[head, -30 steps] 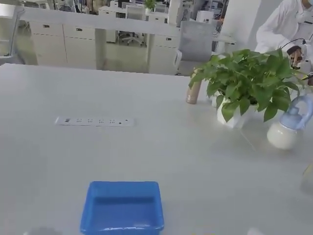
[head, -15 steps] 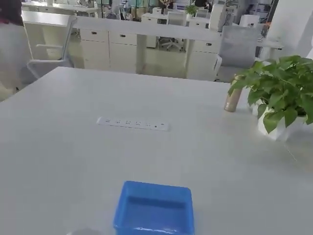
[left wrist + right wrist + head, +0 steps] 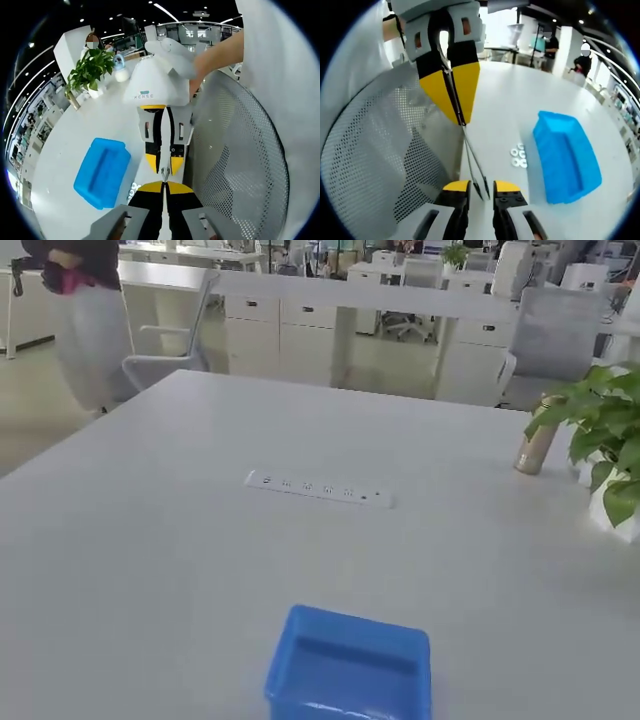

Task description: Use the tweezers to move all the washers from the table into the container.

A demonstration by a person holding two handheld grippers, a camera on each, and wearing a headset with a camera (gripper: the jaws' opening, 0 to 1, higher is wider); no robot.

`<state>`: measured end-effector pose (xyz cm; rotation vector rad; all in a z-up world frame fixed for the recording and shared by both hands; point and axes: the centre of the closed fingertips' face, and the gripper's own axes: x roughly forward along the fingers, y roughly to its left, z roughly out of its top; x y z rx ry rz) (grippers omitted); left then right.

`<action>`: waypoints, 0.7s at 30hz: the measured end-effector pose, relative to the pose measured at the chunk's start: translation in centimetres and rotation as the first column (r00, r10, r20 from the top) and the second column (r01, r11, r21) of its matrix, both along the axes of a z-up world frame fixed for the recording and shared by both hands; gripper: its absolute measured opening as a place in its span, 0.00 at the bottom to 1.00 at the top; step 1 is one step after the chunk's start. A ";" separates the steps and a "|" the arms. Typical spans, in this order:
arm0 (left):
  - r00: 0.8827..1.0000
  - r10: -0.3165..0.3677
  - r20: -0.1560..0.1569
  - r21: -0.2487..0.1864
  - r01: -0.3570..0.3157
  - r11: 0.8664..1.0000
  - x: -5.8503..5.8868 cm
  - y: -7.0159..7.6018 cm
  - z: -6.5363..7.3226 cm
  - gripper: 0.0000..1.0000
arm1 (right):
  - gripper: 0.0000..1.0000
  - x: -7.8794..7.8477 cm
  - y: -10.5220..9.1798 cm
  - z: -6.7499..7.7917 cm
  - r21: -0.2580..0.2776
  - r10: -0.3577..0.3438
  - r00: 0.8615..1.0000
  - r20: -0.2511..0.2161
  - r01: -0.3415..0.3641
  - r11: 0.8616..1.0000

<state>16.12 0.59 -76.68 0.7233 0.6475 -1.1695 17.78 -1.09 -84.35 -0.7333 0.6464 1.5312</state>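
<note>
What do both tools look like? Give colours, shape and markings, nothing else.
The right tool has a white, wedge-shaped housing with a small dark logo that reads like XENSE, and black jaws with yellow tips. The left tool has the same black jaws with yellow tips under a pale grey-white body. The person wears white clothing.

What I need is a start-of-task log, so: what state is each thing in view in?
left tongs: shut on the tweezers
right tongs: open, tweezer tips between them
tweezers: held off the surface, tips apart
container: upright, empty
washers: loose in a small cluster beside the container, none inside
power strip: flat, nothing plugged in as far as shows
</note>
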 end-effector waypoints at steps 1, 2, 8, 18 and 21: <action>1.000 -0.002 0.004 -0.004 0.002 1.000 0.1 -0.1 0.1 0.00 | 0.12 0.0 0.0 -0.1 0.001 0.004 1.000 -0.002 -0.004 1.000; 1.000 -0.001 0.002 -0.010 0.001 1.000 0.1 -0.2 0.1 0.00 | 0.12 0.0 0.0 -0.2 0.001 0.004 1.000 -0.004 -0.004 1.000; 1.000 -0.007 -0.005 -0.011 0.007 1.000 0.4 -0.4 0.3 0.00 | 0.09 0.1 0.2 -0.3 0.015 0.008 1.000 -0.007 -0.008 1.000; 0.999 -0.043 0.009 0.001 0.043 0.999 0.5 -0.6 0.9 0.00 | 0.07 0.2 0.7 -0.2 0.028 0.006 1.000 -0.004 -0.006 1.000; 0.999 -0.041 0.019 0.013 0.041 0.999 0.7 0.0 1.1 0.00 | 0.07 0.5 1.2 0.0 0.047 -0.006 1.000 -0.005 0.006 0.999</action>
